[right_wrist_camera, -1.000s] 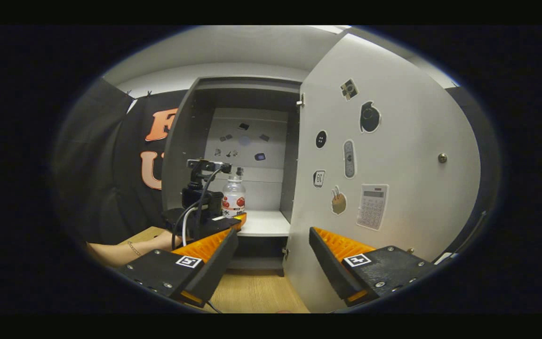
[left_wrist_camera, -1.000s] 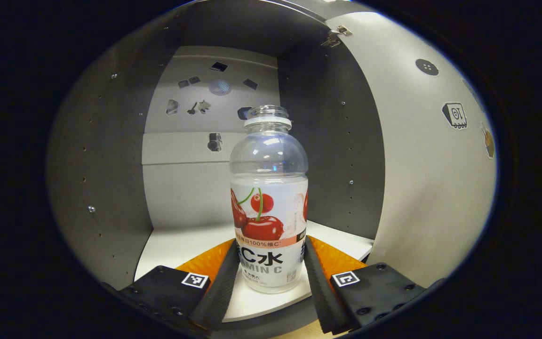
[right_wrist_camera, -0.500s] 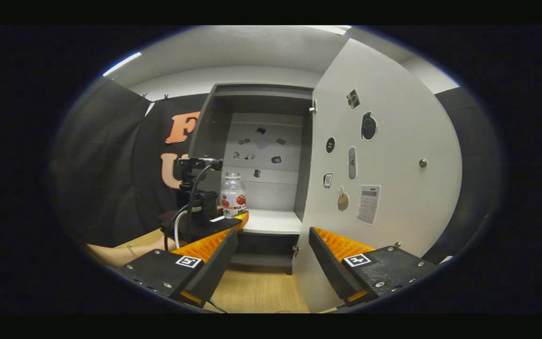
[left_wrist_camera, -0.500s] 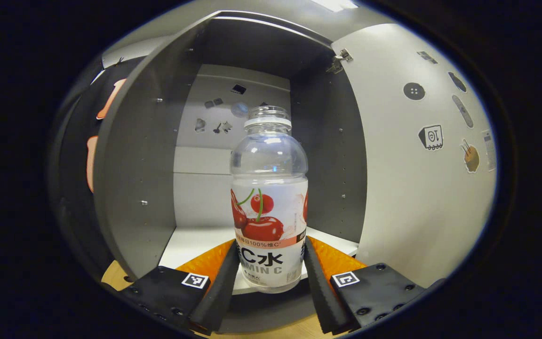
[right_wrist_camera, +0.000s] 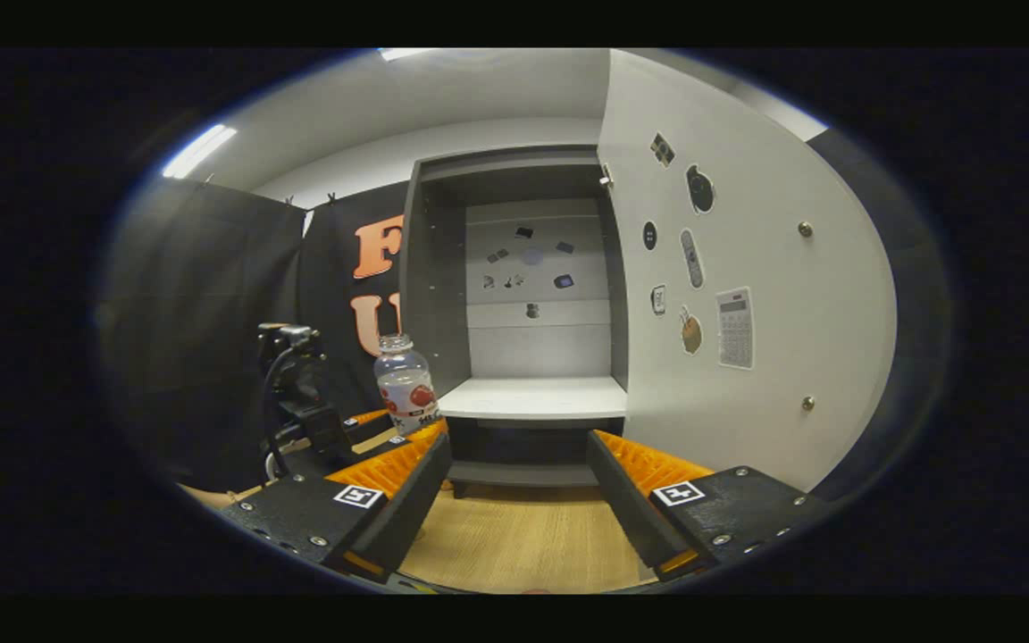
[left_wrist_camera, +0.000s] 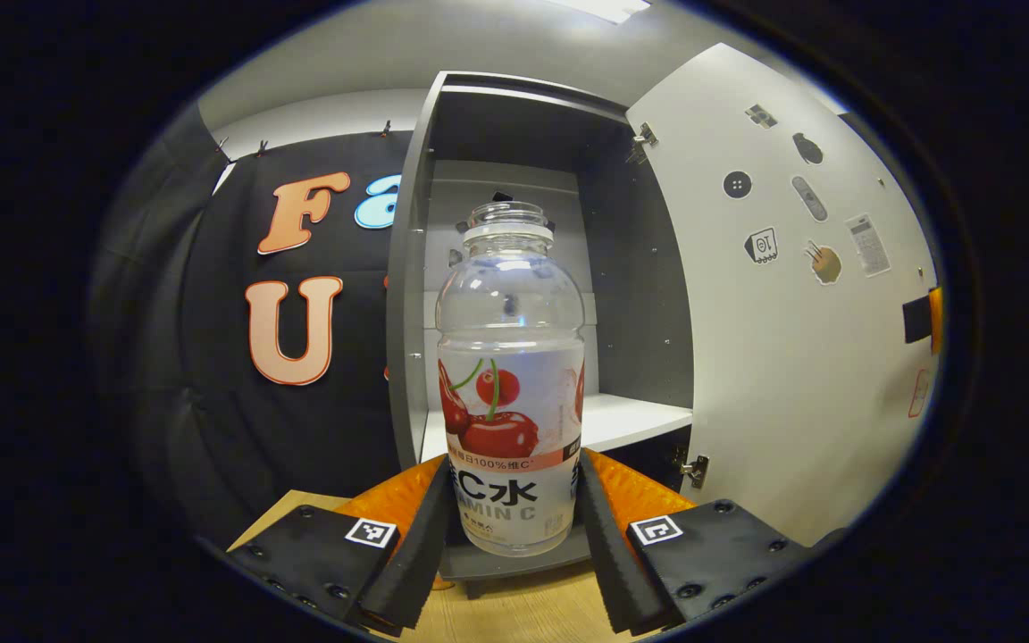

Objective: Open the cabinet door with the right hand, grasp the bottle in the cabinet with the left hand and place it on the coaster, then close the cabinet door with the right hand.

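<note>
Bottle (left_wrist_camera: 511, 375): clear plastic, uncapped, fruit-printed label, upright. Clamped at the label band between the two fingers of the left claw (left_wrist_camera: 511, 527), one finger pressing each side. The low grip likely keeps it vertical for setting down. In the right gripper view the bottle (right_wrist_camera: 405, 384) is out of the cabinet, to the left of its opening and above the desk (right_wrist_camera: 514, 545), carried by the left claw (right_wrist_camera: 372, 424).

Cabinet (right_wrist_camera: 443, 268): grey carcass, open front, pale shelf (right_wrist_camera: 532, 397) bare of contents. Stickers on the back panel.

Cabinet door (right_wrist_camera: 747, 268): swung wide on its hinges, inner face toward the cameras, several stickers on it. It stands open so that the bottle could pass; closing is judged not yet due.

Right claw (right_wrist_camera: 519, 487): fingers apart, holding nothing, hanging in front of the cabinet base over the desk, near the door's lower edge. Judged to be waiting there for the closing step.

Coaster: not identified in either view.

Stage, as judged: door opened, bottle grasped and withdrawn; placing on the coaster comes next, then the door. Risk: an empty, light bottle may tip if released off level.
</note>
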A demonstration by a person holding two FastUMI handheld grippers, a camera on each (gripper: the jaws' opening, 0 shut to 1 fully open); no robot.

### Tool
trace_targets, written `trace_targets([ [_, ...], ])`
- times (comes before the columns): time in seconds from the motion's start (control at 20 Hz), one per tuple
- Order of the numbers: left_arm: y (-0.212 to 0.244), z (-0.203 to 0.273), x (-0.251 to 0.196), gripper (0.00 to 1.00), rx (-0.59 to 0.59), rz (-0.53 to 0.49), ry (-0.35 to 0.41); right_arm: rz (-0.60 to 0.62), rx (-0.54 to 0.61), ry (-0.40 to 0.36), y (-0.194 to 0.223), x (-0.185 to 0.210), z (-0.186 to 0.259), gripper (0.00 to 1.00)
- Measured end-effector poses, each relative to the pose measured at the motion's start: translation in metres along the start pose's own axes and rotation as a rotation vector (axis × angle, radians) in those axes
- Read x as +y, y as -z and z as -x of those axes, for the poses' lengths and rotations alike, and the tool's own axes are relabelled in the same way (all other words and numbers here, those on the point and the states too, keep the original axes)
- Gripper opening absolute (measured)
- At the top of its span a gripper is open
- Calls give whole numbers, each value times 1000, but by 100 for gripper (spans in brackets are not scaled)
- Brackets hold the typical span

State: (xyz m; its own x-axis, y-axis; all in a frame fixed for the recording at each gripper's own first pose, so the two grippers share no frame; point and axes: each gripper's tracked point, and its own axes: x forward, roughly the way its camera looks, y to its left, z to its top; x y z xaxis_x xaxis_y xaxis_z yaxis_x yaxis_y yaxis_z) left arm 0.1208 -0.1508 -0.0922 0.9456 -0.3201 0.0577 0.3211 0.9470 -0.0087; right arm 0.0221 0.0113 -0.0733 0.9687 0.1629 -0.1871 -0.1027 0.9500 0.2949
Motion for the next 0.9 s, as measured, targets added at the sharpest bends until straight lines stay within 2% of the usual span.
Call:
trace_targets([
  [0.3,30,39,22,80,29,4,25,10,-20,25,5,40,-4,94],
  [0.35,32,45,26,80,32,8,35,23,-26,32,7,47,-7,97],
  [0.4,37,50,29,80,34,10,44,34,-28,42,9,53,-7,94],
  [0.45,40,56,33,81,34,7,53,42,-31,53,10,59,-8,97],
  [0.5,43,60,36,81,35,6,64,48,-37,66,11,64,-8,94],
  [0.7,61,73,43,80,38,13,100,66,-45,104,19,79,-8,94],
  [0.9,96,85,47,81,70,33,83,89,-45,109,28,84,-16,94],
])
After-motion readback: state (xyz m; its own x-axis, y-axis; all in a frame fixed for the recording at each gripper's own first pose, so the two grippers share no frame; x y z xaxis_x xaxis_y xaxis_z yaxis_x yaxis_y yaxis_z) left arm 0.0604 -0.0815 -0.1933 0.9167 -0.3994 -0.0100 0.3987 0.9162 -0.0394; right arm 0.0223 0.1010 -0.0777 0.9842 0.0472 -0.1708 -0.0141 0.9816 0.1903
